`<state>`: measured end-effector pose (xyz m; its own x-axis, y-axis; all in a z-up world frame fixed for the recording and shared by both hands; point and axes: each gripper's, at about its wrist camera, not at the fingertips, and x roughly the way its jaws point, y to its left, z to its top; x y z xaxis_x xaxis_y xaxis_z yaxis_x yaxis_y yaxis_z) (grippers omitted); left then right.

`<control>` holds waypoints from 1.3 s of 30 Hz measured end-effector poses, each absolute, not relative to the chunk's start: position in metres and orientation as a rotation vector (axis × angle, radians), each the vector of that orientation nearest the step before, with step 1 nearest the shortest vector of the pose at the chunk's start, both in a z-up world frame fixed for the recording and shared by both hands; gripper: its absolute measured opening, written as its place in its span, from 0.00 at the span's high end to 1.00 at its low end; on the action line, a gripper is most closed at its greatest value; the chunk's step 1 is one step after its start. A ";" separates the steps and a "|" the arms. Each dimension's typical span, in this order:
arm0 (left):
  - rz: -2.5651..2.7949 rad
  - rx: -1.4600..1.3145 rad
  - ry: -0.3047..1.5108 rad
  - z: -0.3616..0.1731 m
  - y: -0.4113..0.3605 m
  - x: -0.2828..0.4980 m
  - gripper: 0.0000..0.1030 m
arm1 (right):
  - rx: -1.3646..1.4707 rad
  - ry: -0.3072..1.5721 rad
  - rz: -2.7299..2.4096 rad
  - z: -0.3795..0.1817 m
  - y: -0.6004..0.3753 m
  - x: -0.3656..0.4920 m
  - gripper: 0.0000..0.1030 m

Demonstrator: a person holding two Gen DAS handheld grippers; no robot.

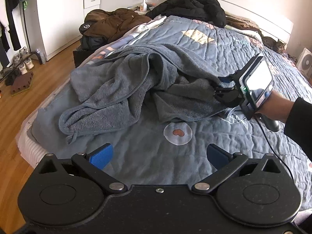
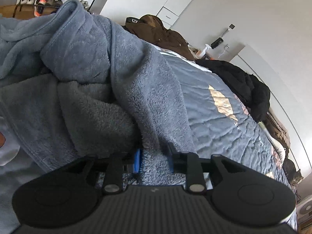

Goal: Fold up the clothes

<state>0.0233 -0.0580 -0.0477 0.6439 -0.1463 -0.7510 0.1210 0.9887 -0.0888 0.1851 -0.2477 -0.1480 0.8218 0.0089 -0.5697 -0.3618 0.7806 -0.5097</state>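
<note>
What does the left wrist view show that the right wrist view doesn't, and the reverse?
Only the left wrist view: the open left gripper over bare quilt, and the hand carrying the right gripper.
Only the right wrist view: blue pads pinching a fold of the grey fleece garment.
Both: the garment, brown jacket, black jacket, cat.

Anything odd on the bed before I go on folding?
Yes: a tabby cat lies at the bed's far right edge near the headboard. Two jackets, brown and black, sit heaped beyond the crumpled grey fleece garment.
</note>
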 end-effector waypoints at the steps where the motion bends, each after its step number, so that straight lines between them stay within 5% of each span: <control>1: -0.150 -0.032 0.860 -0.048 -0.058 0.024 0.00 | -0.617 0.566 0.196 -0.145 -0.251 0.185 0.87; 2: -0.149 -0.033 0.861 -0.049 -0.058 0.024 0.00 | -0.583 0.548 0.174 -0.140 -0.255 0.185 0.95; 30: -0.221 0.128 0.769 -0.018 -0.107 0.002 0.00 | -0.003 0.120 -0.525 0.107 -0.565 0.065 0.96; 39: -0.389 0.202 0.684 -0.015 -0.170 0.023 0.00 | -0.025 0.244 -0.484 0.066 -0.585 0.018 0.96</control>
<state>0.0233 -0.1705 -0.0147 0.7073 -0.2824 -0.6481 0.4129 0.9092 0.0544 0.0181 -0.5847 0.0659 0.8567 -0.4634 -0.2263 0.4575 0.8855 -0.0813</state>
